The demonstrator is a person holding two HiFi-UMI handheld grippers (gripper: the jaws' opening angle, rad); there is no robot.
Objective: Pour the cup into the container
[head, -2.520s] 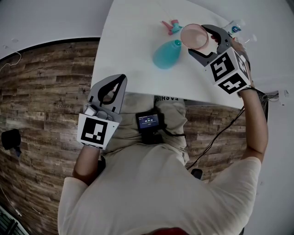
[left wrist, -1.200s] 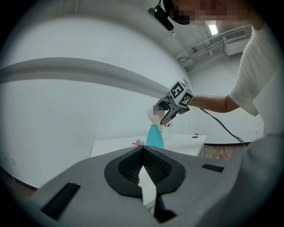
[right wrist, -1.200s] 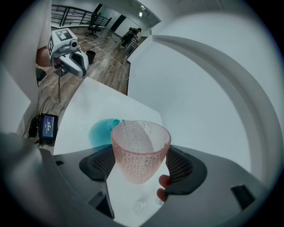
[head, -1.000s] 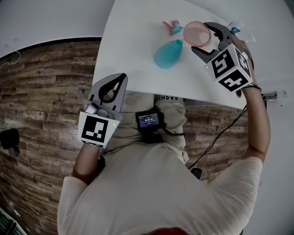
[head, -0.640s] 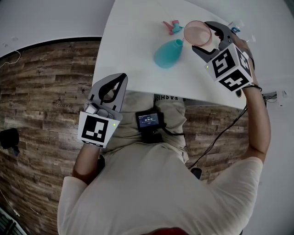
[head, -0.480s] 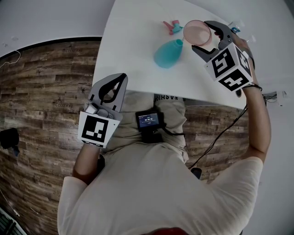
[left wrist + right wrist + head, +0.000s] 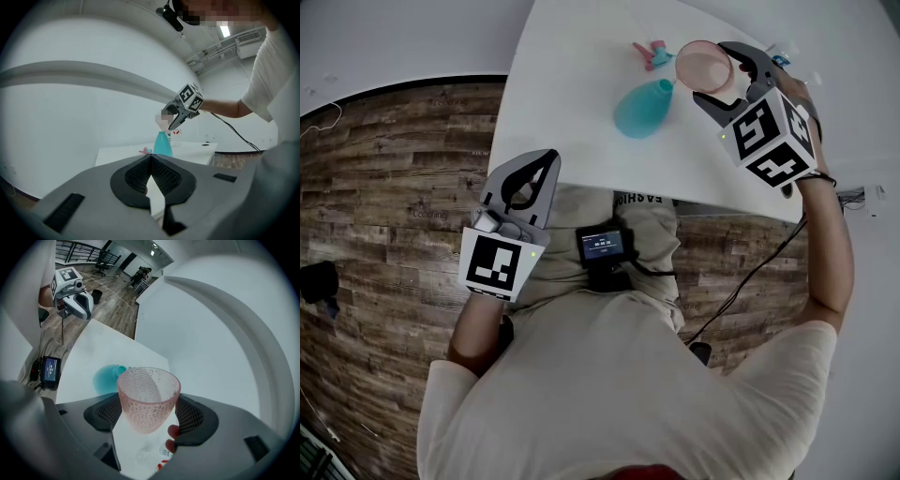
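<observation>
White table, wood floor around it. My right gripper is clamped on the pink cup, raised close by the teal bottle and its neck; I can't tell what's inside the cup. My left gripper has its jaws pressed together on nothing, off the table edge. The pink bits beyond the bottle are too small to identify.

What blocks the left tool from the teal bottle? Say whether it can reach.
Probably yes: the left tool, shut and empty, hangs off the table's edge, with nothing between it and the teal bottle. Only the right tool's pink cup crowds its mouth.
</observation>
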